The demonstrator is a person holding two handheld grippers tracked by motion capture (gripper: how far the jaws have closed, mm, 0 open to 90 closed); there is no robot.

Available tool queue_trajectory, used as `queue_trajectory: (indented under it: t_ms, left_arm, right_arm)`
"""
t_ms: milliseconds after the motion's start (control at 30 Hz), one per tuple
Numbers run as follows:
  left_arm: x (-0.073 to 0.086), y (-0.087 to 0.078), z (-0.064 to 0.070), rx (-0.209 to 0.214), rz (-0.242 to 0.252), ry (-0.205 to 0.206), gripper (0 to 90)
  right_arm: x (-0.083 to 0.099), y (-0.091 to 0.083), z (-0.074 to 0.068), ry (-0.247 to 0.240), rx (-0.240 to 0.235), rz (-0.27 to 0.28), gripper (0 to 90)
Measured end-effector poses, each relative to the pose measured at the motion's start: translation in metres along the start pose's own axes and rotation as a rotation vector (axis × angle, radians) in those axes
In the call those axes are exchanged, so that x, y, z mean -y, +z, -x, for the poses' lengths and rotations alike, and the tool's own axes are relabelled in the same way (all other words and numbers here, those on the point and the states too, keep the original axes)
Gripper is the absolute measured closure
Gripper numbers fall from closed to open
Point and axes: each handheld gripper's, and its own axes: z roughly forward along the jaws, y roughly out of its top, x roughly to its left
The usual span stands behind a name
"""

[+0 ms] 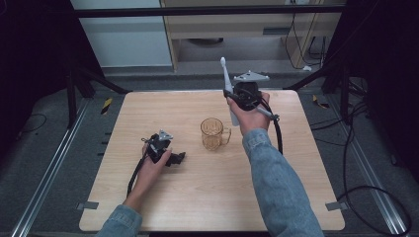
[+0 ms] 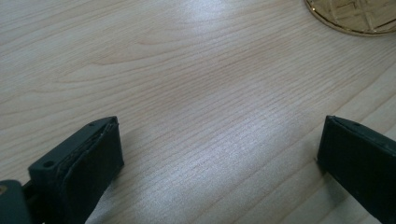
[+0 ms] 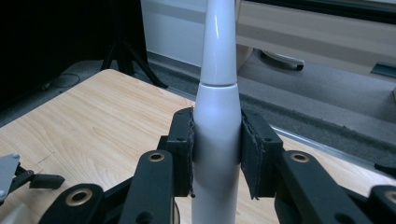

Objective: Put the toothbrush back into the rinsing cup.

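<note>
While upright, toothbrush (image 3: pixel 217 116) head up | right gripper (image 3: pixel 217 154) jaws clamp it | left gripper (image 2: pixel 219 154) jaws wide, empty

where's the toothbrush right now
The toothbrush is clamped upright in the right gripper, held above the table's far edge, behind the amber mug.

The white electric toothbrush (image 1: pixel 227 84) stands nearly upright, brush head at the top and tilted slightly away from the person, clamped at its thick handle between the two black jaws of the right gripper (image 1: pixel 232 97). In the right gripper view, the electric toothbrush (image 3: pixel 217 126) rises straight up between the jaws: a wide smooth body, a seam just above them, then a glossy neck tapering upward.
</note>
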Motion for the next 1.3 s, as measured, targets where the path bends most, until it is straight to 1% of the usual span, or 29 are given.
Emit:
queue_trajectory:
  t_ms: [133,267,400,567,667,733,833,933,1067,1200,1300]
  left_arm:
    - [0.000,0.000,0.000,0.000,-0.002,0.001,0.0]
    - [0.000,0.000,0.000,0.001,-0.004,0.003,0.0]
    - [0.000,0.000,0.000,0.001,-0.004,0.004,0.0]
    - [0.000,0.000,0.000,0.001,-0.004,0.003,0.0]
    - [0.000,0.000,0.000,0.001,-0.004,0.003,0.0]
    - [0.000,0.000,0.000,0.001,-0.004,0.003,0.0]
    - [0.000,0.000,0.000,0.001,-0.004,0.003,0.0]
    - [0.000,0.000,0.000,0.000,-0.001,0.001,0.0]
    - [0.000,0.000,0.000,0.000,0.000,0.001,0.0]
    - [0.000,0.000,0.000,0.000,-0.001,0.001,0.0]
    - [0.000,0.000,0.000,0.000,0.000,0.001,0.0]
  right_arm:
    - [-0.006,0.005,-0.004,0.019,-0.015,0.010,67.2]
    - [-0.012,0.011,-0.009,0.015,-0.025,0.021,67.2]
    - [-0.013,0.014,-0.011,0.021,-0.033,0.034,67.2]
    - [-0.010,0.018,-0.019,0.037,-0.055,0.060,67.2]
    - [-0.009,0.019,-0.025,0.032,-0.066,0.069,67.2]
    - [-0.009,0.019,-0.025,0.031,-0.069,0.069,67.2]
    - [-0.008,0.018,-0.025,0.016,-0.067,0.065,67.2]
    - [-0.006,0.017,-0.024,0.031,-0.068,0.078,67.2]
    - [0.000,0.021,-0.024,0.024,-0.075,0.068,67.2]
    - [0.005,0.025,-0.027,0.046,-0.091,0.073,67.1]
    - [0.009,0.028,-0.030,0.049,-0.097,0.073,67.2]
